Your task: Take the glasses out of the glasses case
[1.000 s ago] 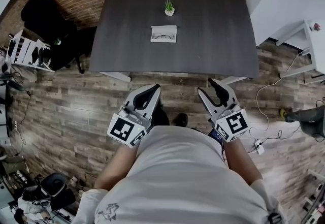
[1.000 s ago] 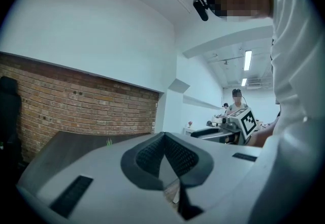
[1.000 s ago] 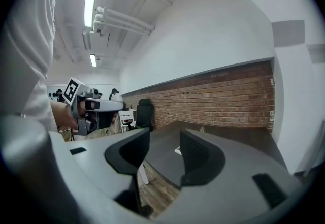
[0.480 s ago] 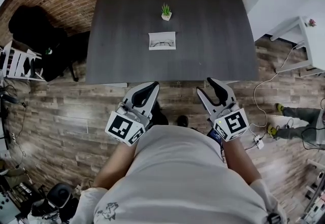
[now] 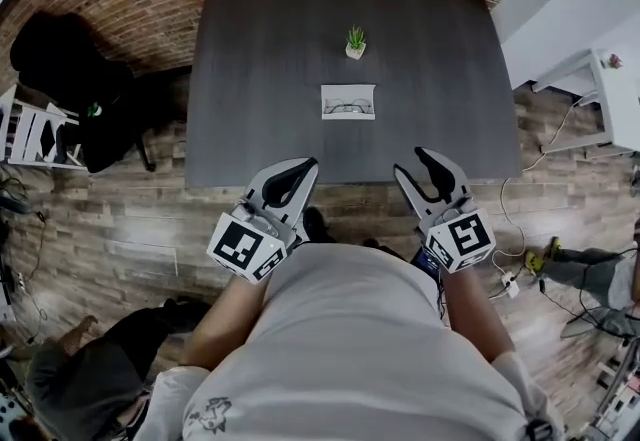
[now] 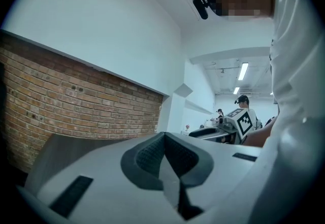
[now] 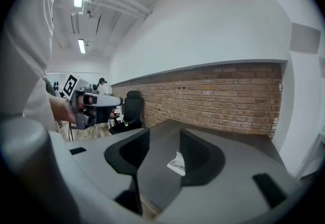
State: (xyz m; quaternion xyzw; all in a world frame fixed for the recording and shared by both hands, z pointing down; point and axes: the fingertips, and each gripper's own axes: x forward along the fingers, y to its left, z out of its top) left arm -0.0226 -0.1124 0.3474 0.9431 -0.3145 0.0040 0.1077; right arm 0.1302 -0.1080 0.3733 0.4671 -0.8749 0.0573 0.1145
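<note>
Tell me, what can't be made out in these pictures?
- Glasses in the glasses case: head view, too small to tell folded or unfolded.
- Same glasses, right gripper view: a tiny blur between the right gripper's open jaws.
- Left gripper view: no case shows past the left gripper's own body.

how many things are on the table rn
2: a potted plant at the table's middle, on the brick-wall side, and the white glasses case just nearer the person. The whole top shows, so none looks hidden.
</note>
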